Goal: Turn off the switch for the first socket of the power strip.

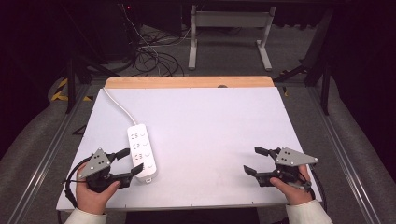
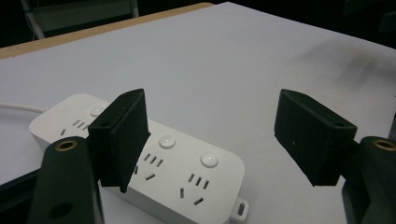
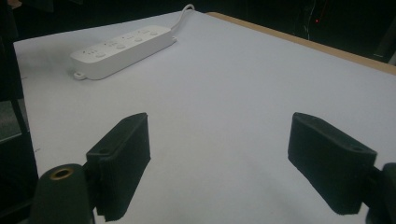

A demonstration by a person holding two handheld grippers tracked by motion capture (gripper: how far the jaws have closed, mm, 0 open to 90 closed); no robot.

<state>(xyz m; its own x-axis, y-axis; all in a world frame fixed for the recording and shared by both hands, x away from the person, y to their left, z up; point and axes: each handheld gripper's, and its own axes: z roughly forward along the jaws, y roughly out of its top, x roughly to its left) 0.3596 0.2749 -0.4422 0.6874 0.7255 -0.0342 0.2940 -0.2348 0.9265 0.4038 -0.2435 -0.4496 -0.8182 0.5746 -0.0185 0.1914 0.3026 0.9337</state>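
A white power strip (image 1: 142,152) with several sockets and round buttons lies on the white table (image 1: 210,121) at the left, its white cord (image 1: 117,105) running toward the far edge. My left gripper (image 1: 130,161) is open just left of the strip's near end, one jaw hanging over the strip (image 2: 177,163) in the left gripper view (image 2: 212,135). My right gripper (image 1: 254,160) is open near the right front of the table, nothing between its jaws (image 3: 233,163). The strip (image 3: 122,48) lies far off in the right gripper view.
A wooden strip (image 1: 189,82) borders the table's far edge. Beyond it on the floor are tangled cables (image 1: 152,58) and a white desk frame (image 1: 229,32). Metal rails (image 1: 343,154) run along both sides of the table.
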